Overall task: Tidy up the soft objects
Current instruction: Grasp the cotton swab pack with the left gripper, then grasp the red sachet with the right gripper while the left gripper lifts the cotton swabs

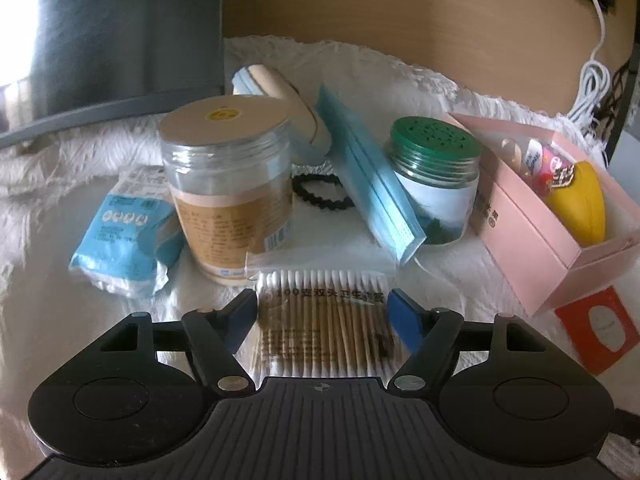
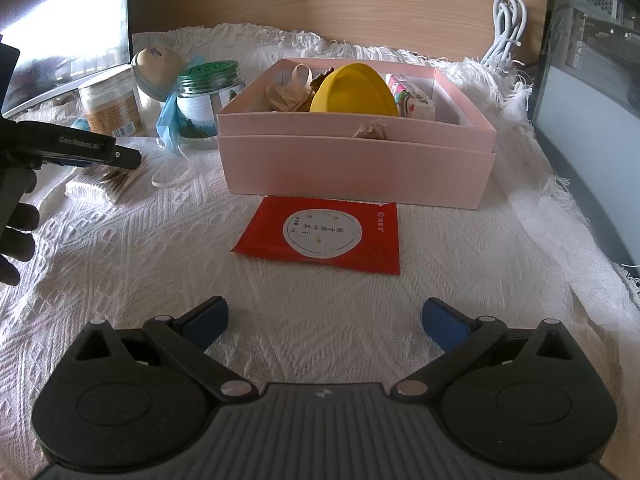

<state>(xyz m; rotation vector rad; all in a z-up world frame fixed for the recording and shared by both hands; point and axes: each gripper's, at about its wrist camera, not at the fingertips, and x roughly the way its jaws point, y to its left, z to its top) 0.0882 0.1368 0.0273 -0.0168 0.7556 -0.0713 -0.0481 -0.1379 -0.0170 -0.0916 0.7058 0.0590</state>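
Cotton-swab packet, crinkly clear plastic, seemingly unclamped

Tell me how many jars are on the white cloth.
2. The clear jar with the tan lid stands left of the blue face masks; the green-lidded jar stands right of them, beside the pink box. More could be hidden behind.

Landmark: pink box. Bare cloth lay open in front of it, broken only by a flat red packet just before its front wall. Left of box, passage was crowded: green-lidded jar, leaning mask stack, clear jar, cotton swab pack.
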